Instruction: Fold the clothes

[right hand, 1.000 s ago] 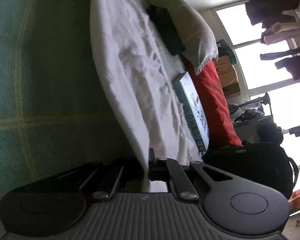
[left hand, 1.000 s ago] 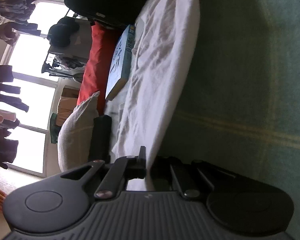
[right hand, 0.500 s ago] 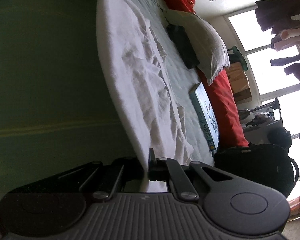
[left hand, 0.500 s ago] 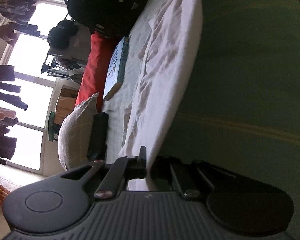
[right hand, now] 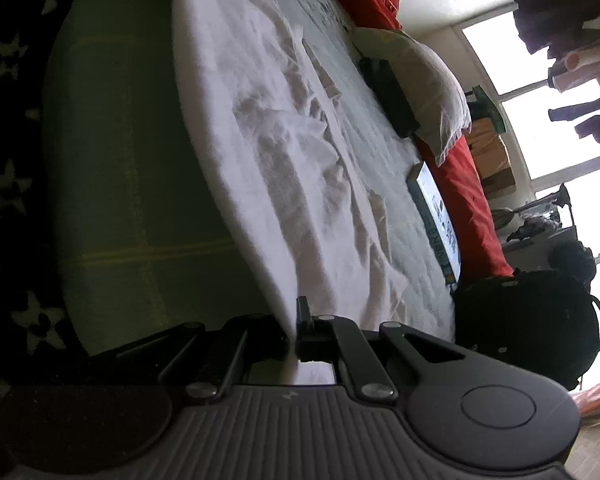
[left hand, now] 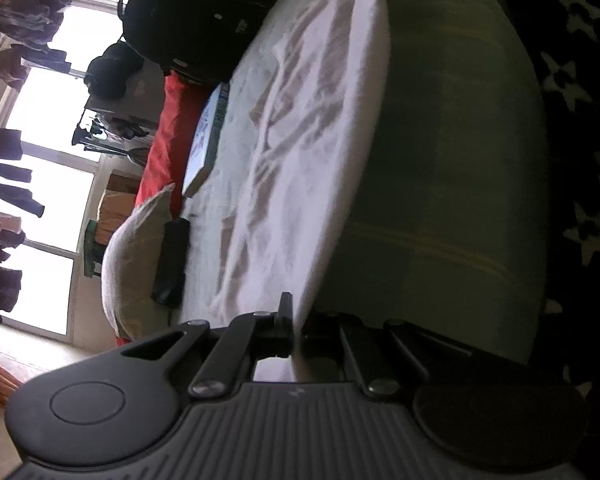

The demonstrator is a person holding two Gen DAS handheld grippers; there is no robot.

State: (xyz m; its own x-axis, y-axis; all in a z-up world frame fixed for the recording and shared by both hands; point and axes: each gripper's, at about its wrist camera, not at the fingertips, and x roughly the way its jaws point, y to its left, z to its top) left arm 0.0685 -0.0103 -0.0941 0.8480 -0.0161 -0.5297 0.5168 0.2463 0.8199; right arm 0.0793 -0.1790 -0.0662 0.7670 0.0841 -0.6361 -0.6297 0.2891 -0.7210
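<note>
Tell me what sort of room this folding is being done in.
Most likely a bedroom: a bed with a pillow, a white garment spread across it, and clothes hanging by a bright window.

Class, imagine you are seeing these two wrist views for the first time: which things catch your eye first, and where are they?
A crumpled white garment stretches across the bed, an edge pinched in the shut left claw and right claw. Beyond it a red blanket runs along the bed's far side beside a book. Bright windows with dark hanging clothes fill the background.
</note>
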